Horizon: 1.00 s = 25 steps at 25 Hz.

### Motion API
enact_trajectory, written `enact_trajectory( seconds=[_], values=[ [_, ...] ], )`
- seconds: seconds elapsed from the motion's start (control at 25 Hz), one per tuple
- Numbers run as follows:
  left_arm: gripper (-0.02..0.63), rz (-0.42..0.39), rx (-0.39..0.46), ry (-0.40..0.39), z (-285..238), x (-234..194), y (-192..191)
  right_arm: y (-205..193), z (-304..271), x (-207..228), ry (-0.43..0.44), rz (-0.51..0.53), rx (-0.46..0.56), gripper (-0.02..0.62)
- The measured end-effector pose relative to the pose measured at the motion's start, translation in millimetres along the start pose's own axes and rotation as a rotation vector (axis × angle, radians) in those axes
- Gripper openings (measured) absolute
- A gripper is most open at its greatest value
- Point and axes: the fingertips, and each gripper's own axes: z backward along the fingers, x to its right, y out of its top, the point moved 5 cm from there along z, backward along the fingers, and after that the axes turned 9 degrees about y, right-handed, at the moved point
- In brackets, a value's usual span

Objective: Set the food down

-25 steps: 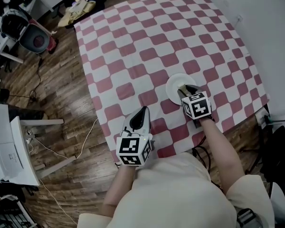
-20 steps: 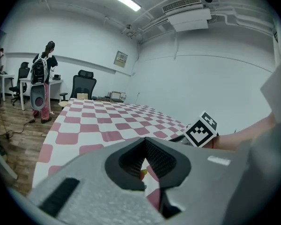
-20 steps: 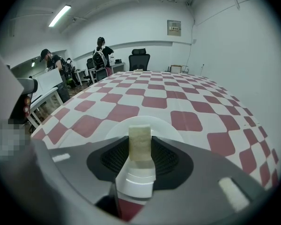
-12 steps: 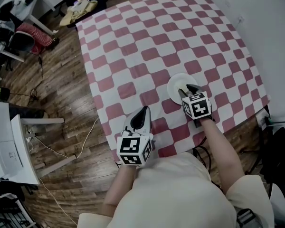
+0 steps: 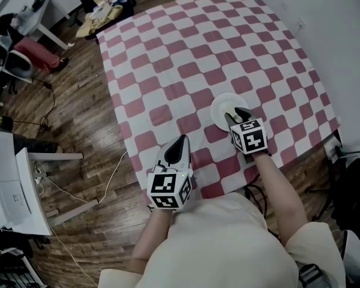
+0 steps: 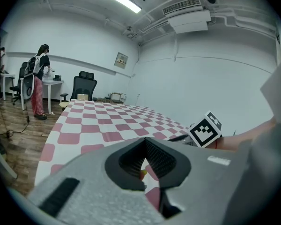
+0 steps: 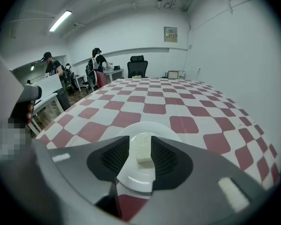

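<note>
A small white block of food [image 7: 143, 150] sits between the jaws of my right gripper [image 7: 141, 144], which is shut on it just above a round white plate [image 7: 136, 177]. In the head view the right gripper [image 5: 235, 113] hangs over the near side of the plate [image 5: 221, 105], on the table's right half. My left gripper [image 5: 179, 141] rests low over the near edge of the red-and-white checked cloth [image 5: 186, 53]. Its jaws [image 6: 145, 144] meet at the tips. A tiny yellowish speck shows behind them; I cannot tell what it is.
The table edge runs just in front of me, with wooden floor to the left. A white desk [image 5: 12, 185] and cables stand at the far left. A black office chair [image 6: 85, 84] and people [image 7: 97, 62] are beyond the table's far end. A white wall runs along the right.
Both grippers stay where they were, the right one still over the plate. Only things on the floor at the far left have shifted in view.
</note>
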Motion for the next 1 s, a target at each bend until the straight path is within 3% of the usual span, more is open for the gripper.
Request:
enact_trajectory(
  seconds=[0.24, 0.64, 1.0],
  values=[
    [0.008, -0.011, 0.002, -0.022, 8.0, 0.1, -0.7, 1.1, 18.1, -17.1, -0.016, -0.034, 0.071, 0.128],
    [0.008, -0.051, -0.006, -0.102, 29.4, 4.8, -4.9, -7.2, 59.9, -47.1, -0.103, -0.094, 0.157, 0.014],
    [0.008, -0.104, -0.016, -0.177, 63.1, -3.0, -14.8, -11.7, 101.6, -94.5, -0.157, -0.140, 0.282, 0.003]
  ],
)
